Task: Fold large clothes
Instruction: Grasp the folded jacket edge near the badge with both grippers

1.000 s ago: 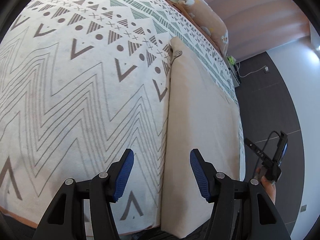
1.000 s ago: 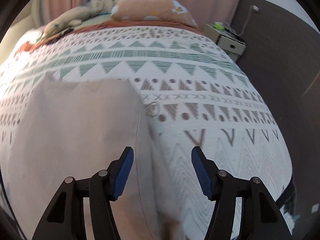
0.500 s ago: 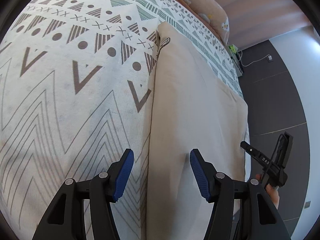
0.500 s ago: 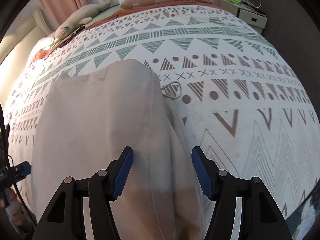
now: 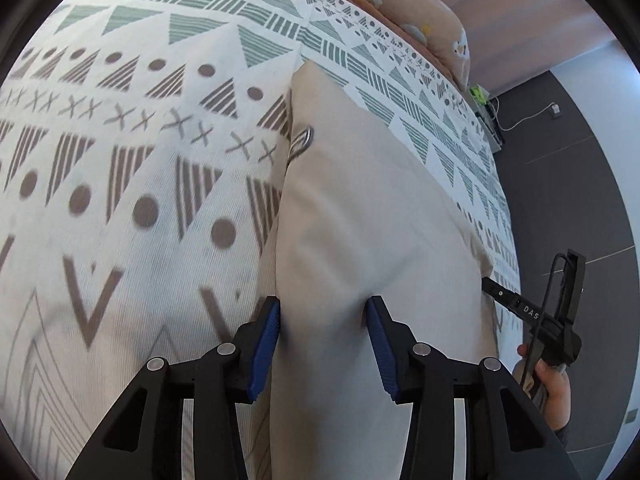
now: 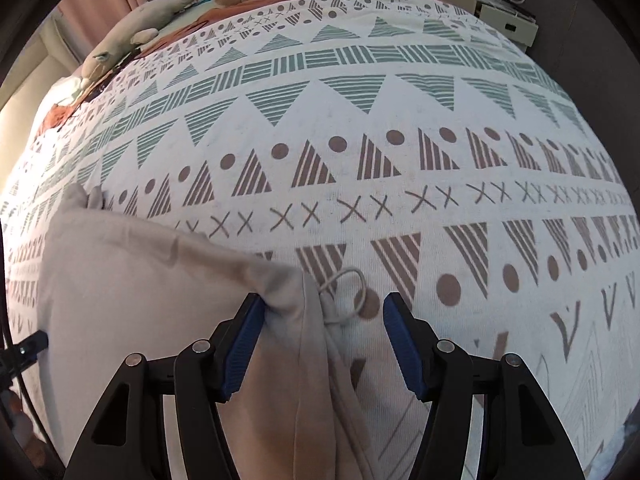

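Observation:
A folded beige garment (image 5: pixel 372 216) lies in a long strip on the patterned bedspread (image 5: pixel 120 160). My left gripper (image 5: pixel 323 322) is open, its blue pads straddling the garment's near left edge, low over the cloth. In the right wrist view the garment (image 6: pixel 160 300) fills the lower left, with a white drawstring loop (image 6: pixel 352 292) at its far corner. My right gripper (image 6: pixel 324 322) is open around that corner and the drawstring. The right gripper also shows in the left wrist view (image 5: pixel 548 320), held by a hand at the garment's right edge.
An orange pillow (image 5: pixel 420 20) and a plush toy (image 6: pixel 136 28) lie at the head of the bed. A white nightstand (image 6: pixel 492 8) stands beside the bed, over dark floor (image 5: pixel 580 200). The bed's edge runs along the garment's right side.
Both grippers have moved forward along the garment and dropped closer to it. The right one now reaches the far corner with the drawstring. Both stay open.

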`<action>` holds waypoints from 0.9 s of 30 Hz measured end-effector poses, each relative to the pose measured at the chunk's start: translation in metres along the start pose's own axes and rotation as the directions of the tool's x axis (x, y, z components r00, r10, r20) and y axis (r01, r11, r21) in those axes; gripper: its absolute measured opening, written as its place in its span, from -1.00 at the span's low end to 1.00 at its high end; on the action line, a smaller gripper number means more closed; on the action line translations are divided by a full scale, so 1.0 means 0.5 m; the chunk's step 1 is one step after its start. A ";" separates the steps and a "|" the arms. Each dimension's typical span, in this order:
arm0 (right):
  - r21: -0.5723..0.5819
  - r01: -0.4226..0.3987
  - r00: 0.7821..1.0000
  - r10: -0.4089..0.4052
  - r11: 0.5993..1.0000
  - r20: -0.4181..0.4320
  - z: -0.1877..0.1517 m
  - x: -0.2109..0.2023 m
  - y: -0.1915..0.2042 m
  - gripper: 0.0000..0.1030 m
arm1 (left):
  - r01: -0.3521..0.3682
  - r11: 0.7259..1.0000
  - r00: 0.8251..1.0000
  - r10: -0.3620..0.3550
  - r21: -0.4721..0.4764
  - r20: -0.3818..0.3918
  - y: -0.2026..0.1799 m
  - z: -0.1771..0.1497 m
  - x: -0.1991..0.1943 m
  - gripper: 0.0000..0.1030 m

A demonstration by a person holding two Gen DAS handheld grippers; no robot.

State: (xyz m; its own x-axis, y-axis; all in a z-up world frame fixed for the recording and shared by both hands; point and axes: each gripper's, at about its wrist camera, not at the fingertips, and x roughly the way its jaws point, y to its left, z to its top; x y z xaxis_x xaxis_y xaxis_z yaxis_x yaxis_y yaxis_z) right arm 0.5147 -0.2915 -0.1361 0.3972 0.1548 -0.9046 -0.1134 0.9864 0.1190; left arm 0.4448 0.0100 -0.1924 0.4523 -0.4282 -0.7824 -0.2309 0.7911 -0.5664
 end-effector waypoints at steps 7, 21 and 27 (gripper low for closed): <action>0.041 -0.070 0.997 0.070 0.997 -0.009 0.005 0.014 -0.033 0.19 | -0.061 0.997 0.998 0.061 0.050 0.000 -0.025 0.032 0.021 -0.12; 0.192 -0.446 0.874 0.472 0.874 -0.117 -0.090 0.011 -0.126 0.19 | -0.069 0.996 0.998 0.069 0.063 -0.004 -0.027 0.005 0.000 -0.12; 0.207 -0.551 0.801 0.582 0.808 -0.140 -0.105 0.035 -0.107 0.19 | -0.074 0.995 0.997 0.074 0.073 -0.006 -0.025 -0.012 -0.003 -0.12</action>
State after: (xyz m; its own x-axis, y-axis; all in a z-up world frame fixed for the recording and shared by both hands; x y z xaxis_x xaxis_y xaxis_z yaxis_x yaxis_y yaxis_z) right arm 0.4800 -0.3445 -0.1798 0.1241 0.6905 -0.7126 -0.1221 0.7233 0.6796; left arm 0.4418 -0.0018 -0.1859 0.4288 -0.3706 -0.8239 -0.2002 0.8503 -0.4867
